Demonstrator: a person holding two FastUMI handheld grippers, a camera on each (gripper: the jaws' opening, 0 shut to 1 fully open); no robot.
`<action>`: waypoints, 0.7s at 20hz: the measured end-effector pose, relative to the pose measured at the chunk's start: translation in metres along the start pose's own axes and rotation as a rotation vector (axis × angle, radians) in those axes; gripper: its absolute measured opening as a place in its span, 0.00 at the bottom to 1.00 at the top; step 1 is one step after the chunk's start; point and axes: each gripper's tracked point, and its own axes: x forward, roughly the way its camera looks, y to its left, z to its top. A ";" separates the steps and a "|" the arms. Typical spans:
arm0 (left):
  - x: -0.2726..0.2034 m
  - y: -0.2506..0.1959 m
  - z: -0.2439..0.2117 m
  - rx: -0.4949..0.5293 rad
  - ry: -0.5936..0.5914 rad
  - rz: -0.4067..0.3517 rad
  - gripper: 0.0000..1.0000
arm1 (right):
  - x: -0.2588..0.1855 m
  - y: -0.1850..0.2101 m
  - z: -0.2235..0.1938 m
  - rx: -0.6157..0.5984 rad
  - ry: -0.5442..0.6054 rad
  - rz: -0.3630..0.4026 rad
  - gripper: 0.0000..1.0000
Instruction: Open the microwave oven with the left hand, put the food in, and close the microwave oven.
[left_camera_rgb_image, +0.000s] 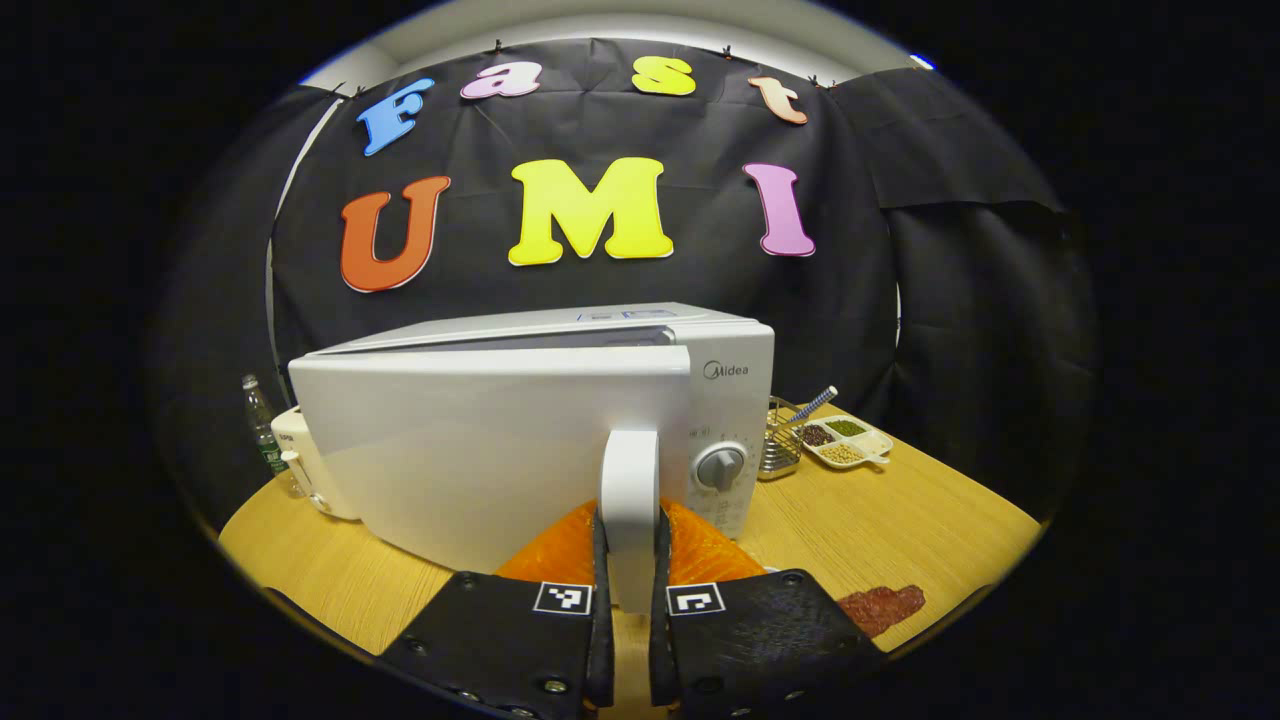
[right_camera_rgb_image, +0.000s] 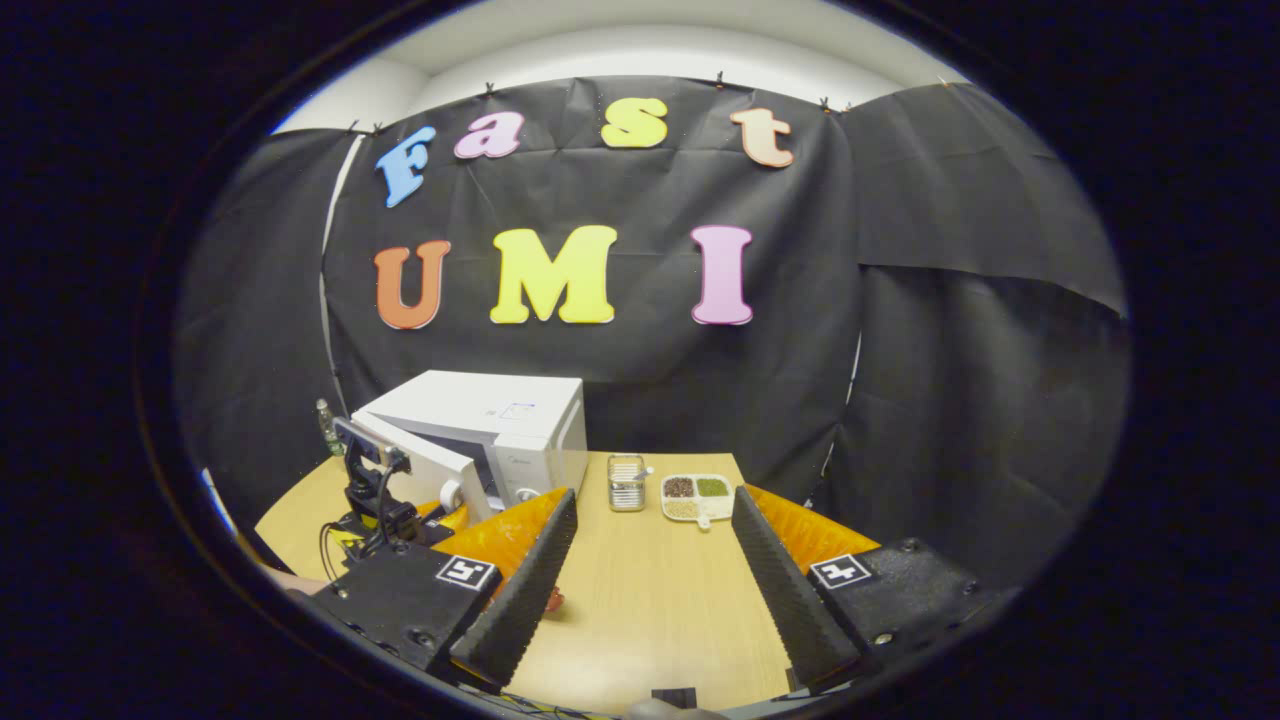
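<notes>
The white microwave (left_camera_rgb_image: 560, 420) stands on the wooden table (left_camera_rgb_image: 900, 530) with its door (left_camera_rgb_image: 470, 460) swung partly open. My left gripper (left_camera_rgb_image: 630, 575) is shut on the door's upright white handle (left_camera_rgb_image: 630, 490), one finger on each side. A flat reddish-brown piece of food (left_camera_rgb_image: 882, 607) lies on the table to the right of it. In the right gripper view, my right gripper (right_camera_rgb_image: 655, 498) hangs open above the table (right_camera_rgb_image: 650, 600) with nothing between its fingers. The food (right_camera_rgb_image: 553, 600) peeks out beside its left finger. Farther left are the microwave (right_camera_rgb_image: 500, 425) and the left gripper (right_camera_rgb_image: 385, 500) at its door.
A wire basket (left_camera_rgb_image: 780, 450) and a white divided tray of beans (left_camera_rgb_image: 845, 440) sit right of the microwave; they also appear as basket (right_camera_rgb_image: 627, 482) and tray (right_camera_rgb_image: 697, 495). A bottle (left_camera_rgb_image: 262, 425) and a small white appliance (left_camera_rgb_image: 300, 460) stand at the microwave's left.
</notes>
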 end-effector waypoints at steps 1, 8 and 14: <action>-0.013 0.003 -0.004 0.002 0.009 -0.004 0.13 | -0.001 0.007 0.001 -0.006 -0.003 0.010 0.99; -0.072 0.044 -0.016 0.047 0.023 0.082 0.25 | -0.021 0.045 0.000 -0.031 -0.016 0.050 0.99; -0.089 0.067 -0.006 0.054 0.007 0.092 0.88 | -0.037 0.063 -0.004 -0.041 -0.015 0.056 0.99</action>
